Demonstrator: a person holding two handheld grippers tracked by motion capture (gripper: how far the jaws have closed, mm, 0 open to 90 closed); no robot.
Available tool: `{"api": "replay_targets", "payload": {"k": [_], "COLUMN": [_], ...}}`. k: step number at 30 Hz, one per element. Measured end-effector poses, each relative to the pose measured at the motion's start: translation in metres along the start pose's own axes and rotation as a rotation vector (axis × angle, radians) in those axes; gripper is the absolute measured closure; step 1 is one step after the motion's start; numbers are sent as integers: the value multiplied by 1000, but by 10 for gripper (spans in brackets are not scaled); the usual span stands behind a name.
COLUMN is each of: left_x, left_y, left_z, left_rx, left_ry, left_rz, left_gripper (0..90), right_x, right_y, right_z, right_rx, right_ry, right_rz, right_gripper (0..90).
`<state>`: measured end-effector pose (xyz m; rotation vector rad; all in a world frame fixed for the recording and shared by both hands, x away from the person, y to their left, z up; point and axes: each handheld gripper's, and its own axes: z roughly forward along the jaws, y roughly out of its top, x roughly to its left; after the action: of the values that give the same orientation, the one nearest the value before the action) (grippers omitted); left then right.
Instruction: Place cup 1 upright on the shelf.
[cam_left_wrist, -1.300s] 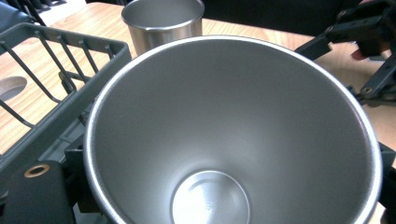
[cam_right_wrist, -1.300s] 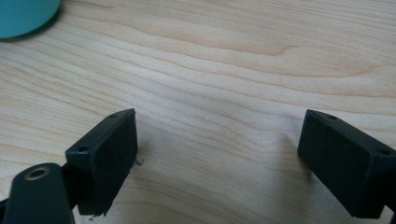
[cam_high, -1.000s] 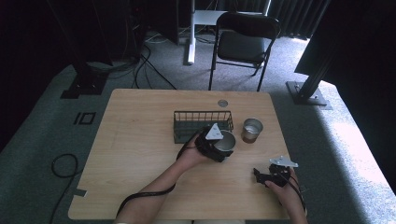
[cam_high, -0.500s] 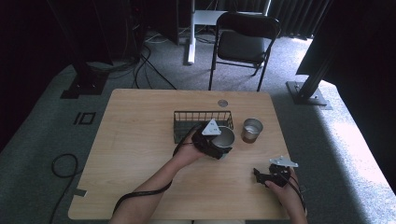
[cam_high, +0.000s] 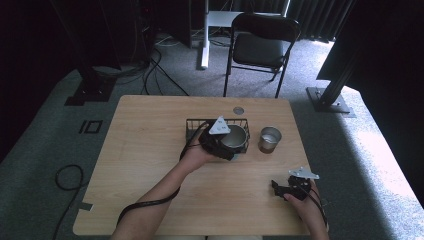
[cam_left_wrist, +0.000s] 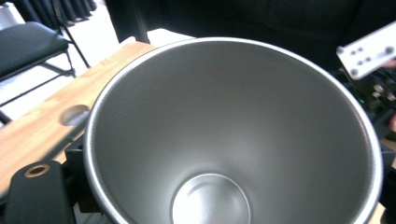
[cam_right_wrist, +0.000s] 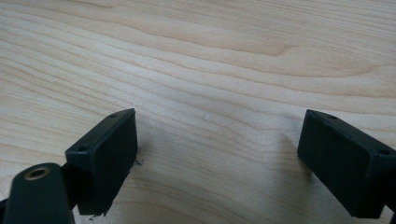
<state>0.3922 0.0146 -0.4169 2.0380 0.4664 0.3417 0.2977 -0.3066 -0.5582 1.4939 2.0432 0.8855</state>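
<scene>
At the near edge of the wooden table (cam_high: 150, 150), the right gripper (cam_right_wrist: 217, 163) is held low with jaws spread wide over bare wood. Farther in, an empty steel cup (cam_high: 235, 137) is pinched by the left gripper (cam_high: 220, 142) at the wire basket (cam_high: 192, 125). A second steel cup (cam_high: 270, 138) is seen just beside the basket, its contents not discernible.

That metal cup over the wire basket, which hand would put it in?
Probably the left. The left gripper already holds the cup beside the wire basket. The right gripper rests open and empty on the table, farther off.
</scene>
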Motion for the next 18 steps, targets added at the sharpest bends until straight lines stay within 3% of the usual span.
{"api": "replay_targets", "payload": {"k": [9, 18], "left_x": [19, 42], "left_y": [10, 14], "left_z": [-19, -32], "left_rx": [-22, -56], "left_ry": [70, 163], "left_rz": [-21, -85], "left_gripper": [142, 142], "right_x": [0, 0], "right_y": [0, 0], "right_z": [0, 0], "right_rx": [0, 1], "right_ry": [0, -1], "right_rz": [-1, 1], "right_gripper": [117, 117]}}
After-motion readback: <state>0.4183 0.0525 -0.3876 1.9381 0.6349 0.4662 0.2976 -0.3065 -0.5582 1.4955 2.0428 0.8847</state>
